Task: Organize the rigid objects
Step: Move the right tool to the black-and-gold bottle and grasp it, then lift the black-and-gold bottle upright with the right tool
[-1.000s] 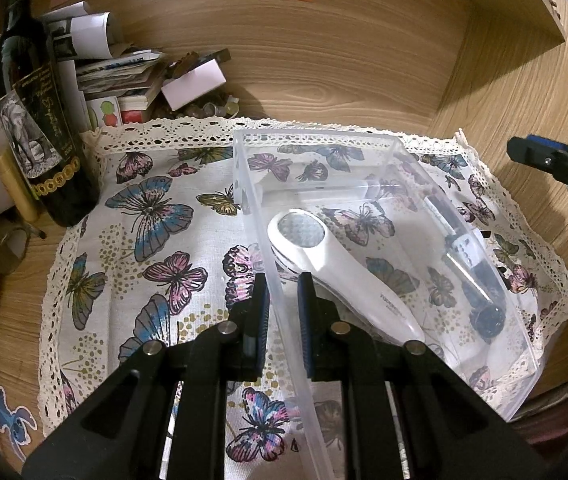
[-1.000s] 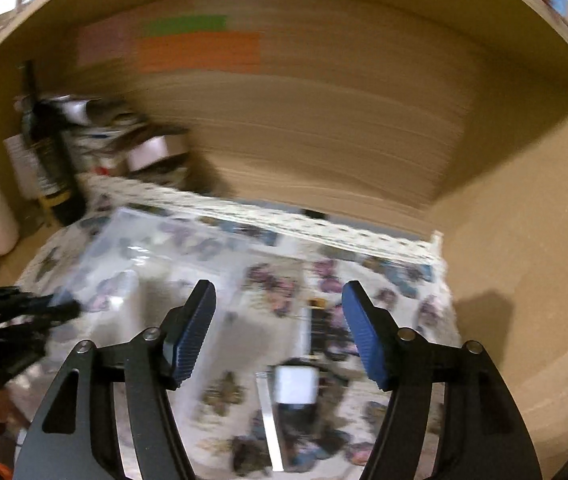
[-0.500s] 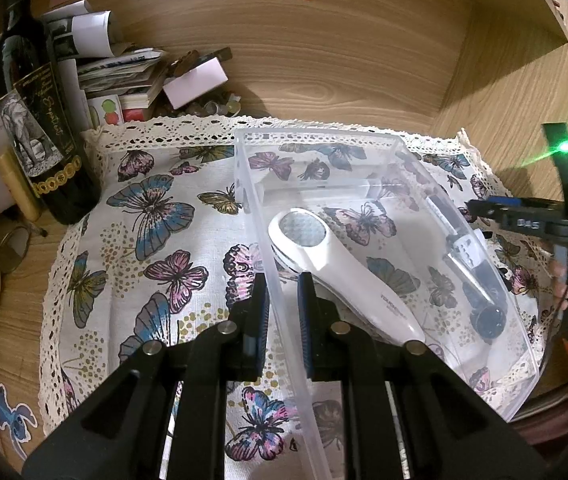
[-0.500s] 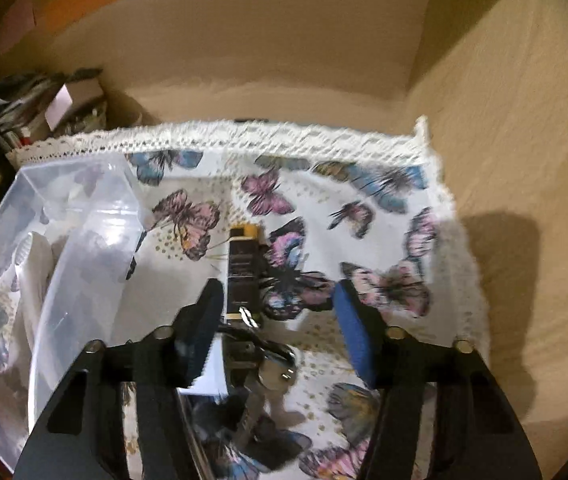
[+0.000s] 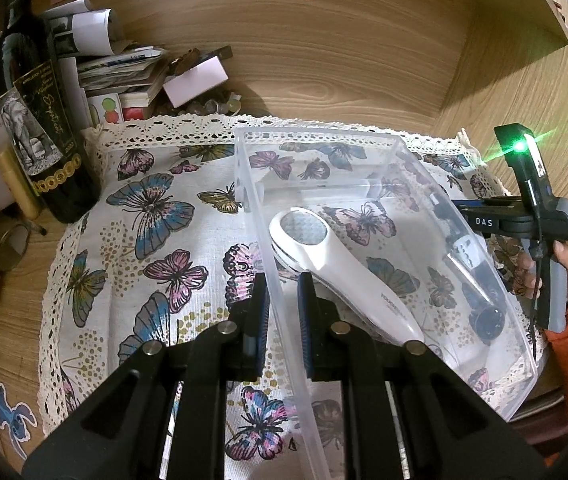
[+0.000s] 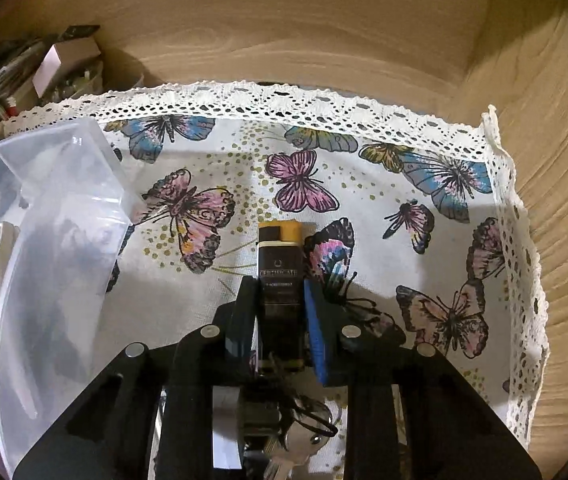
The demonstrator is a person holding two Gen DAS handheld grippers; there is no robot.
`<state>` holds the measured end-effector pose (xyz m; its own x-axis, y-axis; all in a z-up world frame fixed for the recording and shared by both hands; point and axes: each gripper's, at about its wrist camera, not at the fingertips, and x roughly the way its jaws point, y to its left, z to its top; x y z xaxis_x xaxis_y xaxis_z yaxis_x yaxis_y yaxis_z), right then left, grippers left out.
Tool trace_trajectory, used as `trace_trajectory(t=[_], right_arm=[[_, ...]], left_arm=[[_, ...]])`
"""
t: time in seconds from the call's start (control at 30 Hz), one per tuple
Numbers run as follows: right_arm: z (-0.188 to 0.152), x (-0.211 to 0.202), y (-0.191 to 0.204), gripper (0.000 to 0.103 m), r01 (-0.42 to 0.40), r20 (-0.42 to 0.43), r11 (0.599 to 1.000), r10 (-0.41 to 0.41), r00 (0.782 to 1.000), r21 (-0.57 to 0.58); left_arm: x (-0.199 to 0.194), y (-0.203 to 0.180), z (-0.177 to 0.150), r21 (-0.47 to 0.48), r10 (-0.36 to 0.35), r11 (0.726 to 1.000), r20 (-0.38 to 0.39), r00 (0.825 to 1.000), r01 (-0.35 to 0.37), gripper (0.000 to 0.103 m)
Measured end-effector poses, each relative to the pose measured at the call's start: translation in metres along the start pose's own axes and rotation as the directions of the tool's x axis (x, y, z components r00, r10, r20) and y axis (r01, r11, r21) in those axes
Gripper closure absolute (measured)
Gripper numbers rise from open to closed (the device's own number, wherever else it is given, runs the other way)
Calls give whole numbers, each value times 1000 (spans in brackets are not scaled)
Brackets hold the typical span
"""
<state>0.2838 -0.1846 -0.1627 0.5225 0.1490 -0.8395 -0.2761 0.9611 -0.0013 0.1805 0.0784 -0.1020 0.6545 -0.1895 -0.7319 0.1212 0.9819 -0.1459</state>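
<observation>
Right gripper (image 6: 280,312) now lowered, clamping black box (image 6: 279,276) on butterfly cloth (image 6: 364,208), left gripper (image 5: 282,316) pinching clear bin (image 5: 364,140) wall, wooden alcove

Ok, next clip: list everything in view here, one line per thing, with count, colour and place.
clear plastic bin: 1, transparent, on the cloth.
white handheld device: 1, white, inside the bin.
dark tube: 1, black, against the bin's right wall.
black tag: 1, black and yellow, on the cloth, right of the bin.
butterfly cloth: 1, white with lace.
wine bottle: 1, dark, far left.
paper stack: 1 pile, back left.
left gripper: jaws straddling the bin wall.
right gripper: jaws closed on the tag.
</observation>
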Motion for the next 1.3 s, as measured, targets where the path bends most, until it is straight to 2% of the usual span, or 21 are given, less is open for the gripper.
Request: trace_trajectory(t=[0.13,0.33,0.6,0.8,1.1,1.3], right_arm=[[-1,-13,3,82,-9,35,1000,9,999,8],[-6,-55,12,82,-8,123,1000,8,992,2],[0,-112,24,82,-48,243,998,55,968,-32],[2,-127,40,82,-74,298,994,95,950,-82],[-1,-143,69,82,-128,329,978,176,928,-162],[-1,-136,89,82,-158,300,966,216,929,-206]], left_arm=[[0,0,0,-1,-1,1000,0,1000,1,89],[0,0,0,1,1,1000,0,1000,-1,89],[0,1,1,-6,-8,1000,-3,1000,8,89],[-1,2,0,-8,-21,1000,-8,1000,21,89],[-8,8,-6,-34,-84,996,-14,996,83,89],[-10,8,-11,-36,-92,995,3,996,92,89]])
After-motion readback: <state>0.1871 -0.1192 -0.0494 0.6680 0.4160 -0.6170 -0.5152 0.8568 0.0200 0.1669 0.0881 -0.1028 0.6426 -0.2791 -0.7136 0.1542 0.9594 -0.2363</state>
